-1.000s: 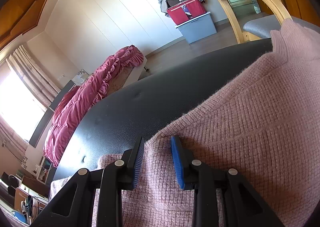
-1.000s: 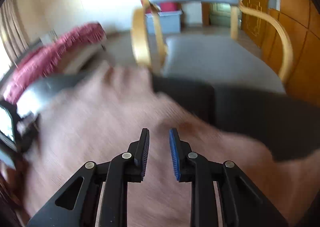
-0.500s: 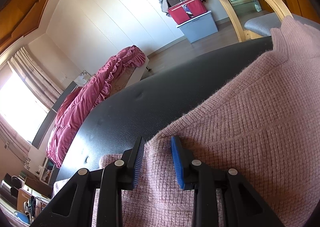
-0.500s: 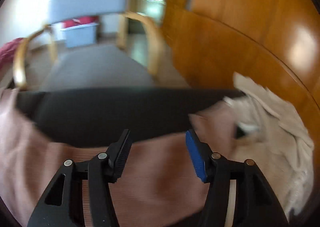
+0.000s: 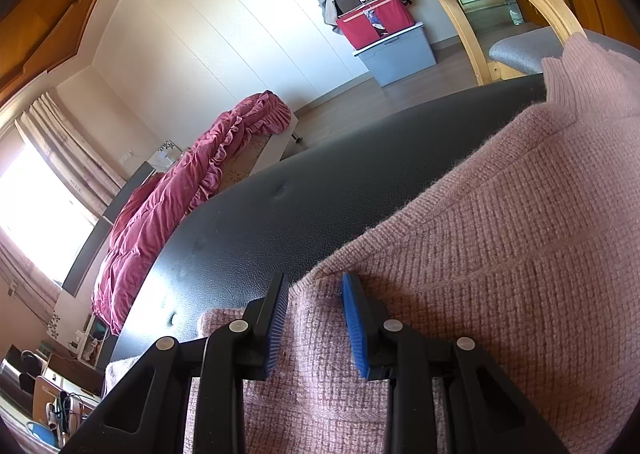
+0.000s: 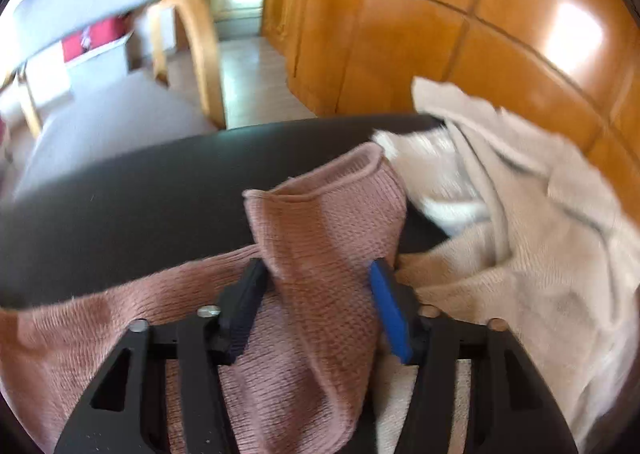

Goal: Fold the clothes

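A pink knitted sweater lies spread over the black table and fills the right half of the left wrist view. My left gripper is shut on a thick fold at its near edge, with knit bunched between the blue pads. In the right wrist view the sweater's sleeve stands up between the fingers of my right gripper. Its cuff curls over above them. The right jaws are closing, and the sleeve fills the gap from pad to pad.
A crumpled cream garment lies on the table just right of the sleeve, against a wooden panelled wall. A wooden armchair with grey cushions stands beyond the far edge. A red duvet and a grey storage box lie further off.
My right gripper swung from the sweater's body to the right end of the table, opened wide, then narrowed around the sleeve. The left gripper has kept still.
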`<state>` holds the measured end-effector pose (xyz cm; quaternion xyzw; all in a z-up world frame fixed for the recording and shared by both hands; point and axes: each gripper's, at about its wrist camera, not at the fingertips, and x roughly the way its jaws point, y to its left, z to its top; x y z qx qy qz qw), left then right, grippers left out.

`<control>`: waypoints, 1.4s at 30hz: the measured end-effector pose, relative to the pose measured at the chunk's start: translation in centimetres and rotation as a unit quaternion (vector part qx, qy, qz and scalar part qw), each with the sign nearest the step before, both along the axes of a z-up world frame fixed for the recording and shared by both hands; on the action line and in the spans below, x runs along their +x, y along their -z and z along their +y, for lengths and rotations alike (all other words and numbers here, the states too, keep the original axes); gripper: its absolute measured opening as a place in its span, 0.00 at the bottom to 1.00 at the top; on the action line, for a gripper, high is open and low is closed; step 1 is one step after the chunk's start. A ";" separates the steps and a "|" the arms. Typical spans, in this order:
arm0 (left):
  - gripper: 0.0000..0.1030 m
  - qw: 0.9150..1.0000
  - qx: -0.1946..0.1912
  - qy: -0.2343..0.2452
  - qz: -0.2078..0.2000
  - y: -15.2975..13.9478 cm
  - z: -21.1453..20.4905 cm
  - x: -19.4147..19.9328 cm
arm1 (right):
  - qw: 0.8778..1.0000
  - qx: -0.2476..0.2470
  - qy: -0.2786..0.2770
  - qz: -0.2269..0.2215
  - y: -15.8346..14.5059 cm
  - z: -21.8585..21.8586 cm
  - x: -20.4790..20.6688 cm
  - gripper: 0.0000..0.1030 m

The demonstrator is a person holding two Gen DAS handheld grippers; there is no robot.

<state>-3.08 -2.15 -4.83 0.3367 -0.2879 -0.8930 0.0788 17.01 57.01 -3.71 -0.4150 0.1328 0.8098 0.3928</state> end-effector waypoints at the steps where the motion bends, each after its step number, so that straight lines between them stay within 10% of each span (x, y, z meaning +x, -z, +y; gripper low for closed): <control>1: 0.27 1.000 0.000 0.000 0.000 0.0 0.0 -0.1 | 1.000 -0.004 0.006 0.007 -0.1 0.5 0.5 0.21; 9: 0.27 1.000 -0.002 -0.001 0.001 0.2 0.4 0.1 | 0.984 -0.084 0.070 0.137 -1.6 4.1 6.3 0.08; 20: 0.27 1.000 -0.005 -0.001 0.003 0.3 0.6 0.0 | 0.900 -0.242 0.043 0.361 -4.5 2.5 11.3 0.07; 34: 0.27 1.000 -0.003 -0.002 0.003 0.5 0.9 0.1 | 0.871 -0.283 -0.125 0.381 -10.1 -7.6 5.9 0.07; 42: 0.27 1.000 0.003 -0.003 0.002 0.5 1.0 0.1 | 0.825 -0.360 -0.241 0.363 -9.7 -17.2 -0.1 0.07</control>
